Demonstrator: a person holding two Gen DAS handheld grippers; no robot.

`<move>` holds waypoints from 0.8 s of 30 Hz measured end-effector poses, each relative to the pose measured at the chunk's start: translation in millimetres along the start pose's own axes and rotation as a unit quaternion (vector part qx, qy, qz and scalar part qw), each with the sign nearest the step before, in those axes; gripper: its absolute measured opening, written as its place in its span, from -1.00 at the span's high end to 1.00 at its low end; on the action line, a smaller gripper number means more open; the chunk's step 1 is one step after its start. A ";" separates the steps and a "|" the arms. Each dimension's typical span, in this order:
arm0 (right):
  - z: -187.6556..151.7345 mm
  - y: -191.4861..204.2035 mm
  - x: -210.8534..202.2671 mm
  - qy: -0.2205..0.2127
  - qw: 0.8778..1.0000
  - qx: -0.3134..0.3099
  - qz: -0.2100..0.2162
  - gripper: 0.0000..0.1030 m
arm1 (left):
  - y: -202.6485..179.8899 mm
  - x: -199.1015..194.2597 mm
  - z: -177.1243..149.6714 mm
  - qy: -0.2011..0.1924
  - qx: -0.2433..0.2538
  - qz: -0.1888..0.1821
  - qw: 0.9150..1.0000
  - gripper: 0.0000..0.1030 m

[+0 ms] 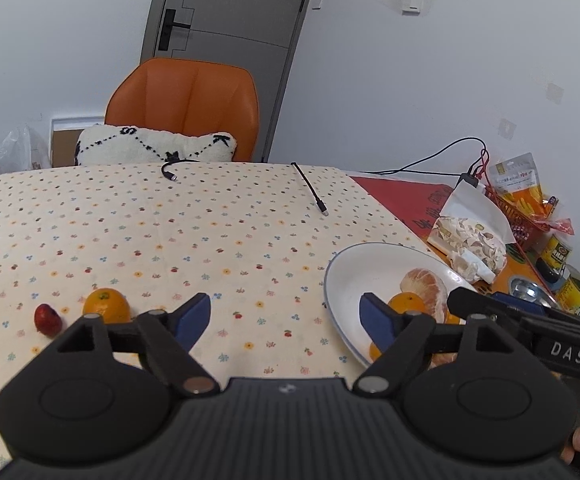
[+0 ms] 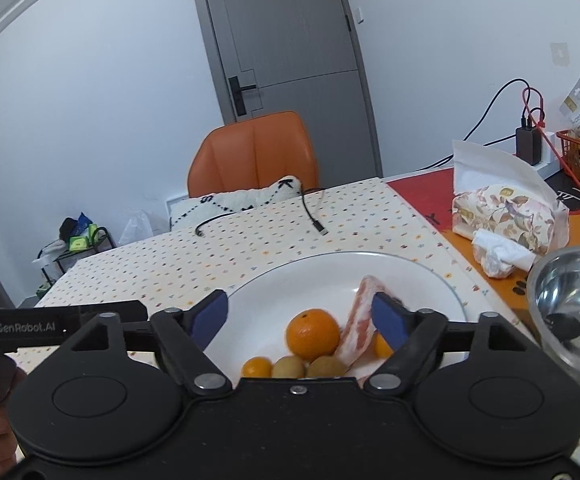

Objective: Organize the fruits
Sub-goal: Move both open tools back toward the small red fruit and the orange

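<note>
The left tool (image 1: 286,318) stands spread at lower centre of its view, nothing between its blue pads, above the flower-dotted cloth on the tabletop (image 1: 170,232). At lower left a small round orange (image 1: 106,305) lies just beside a small red fruit (image 1: 47,319). The right tool (image 2: 301,318) is likewise spread and empty, over the round white plate (image 2: 274,284), which holds a round orange mandarin (image 2: 313,334), a peeled pink pomelo wedge (image 2: 359,328), two brownish-green kiwis (image 2: 288,367) and a small orange kumquat (image 2: 256,367).
</note>
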State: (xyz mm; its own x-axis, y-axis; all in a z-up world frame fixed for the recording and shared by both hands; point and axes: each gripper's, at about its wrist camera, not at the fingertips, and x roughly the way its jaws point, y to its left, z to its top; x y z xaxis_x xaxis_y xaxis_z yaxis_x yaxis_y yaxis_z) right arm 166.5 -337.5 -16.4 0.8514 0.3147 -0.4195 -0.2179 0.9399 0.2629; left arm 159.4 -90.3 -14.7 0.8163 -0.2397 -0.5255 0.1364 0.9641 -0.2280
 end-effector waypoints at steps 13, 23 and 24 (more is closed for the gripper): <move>-7.1 20.1 -16.7 -0.001 1.000 -0.003 0.024 -0.68 | 20.6 -29.0 -4.8 -0.024 -0.008 0.013 1.000 -0.55; -10.0 37.2 -20.6 -0.004 0.999 -0.013 0.038 -0.80 | 39.5 -47.2 -8.3 -0.037 -0.014 0.029 0.999 -0.56; -10.1 38.9 -20.6 -0.004 0.999 -0.014 0.040 -0.82 | 41.3 -48.9 -8.7 -0.038 -0.015 0.031 0.999 -0.56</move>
State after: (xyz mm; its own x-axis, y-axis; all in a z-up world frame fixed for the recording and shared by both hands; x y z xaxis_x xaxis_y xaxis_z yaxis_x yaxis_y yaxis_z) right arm 135.6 -306.0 -6.3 0.8351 0.3874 -0.3906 -0.2982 0.9154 0.2704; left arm 120.2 -39.8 -5.5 0.8628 -0.1701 -0.4761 0.0691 0.9726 -0.2221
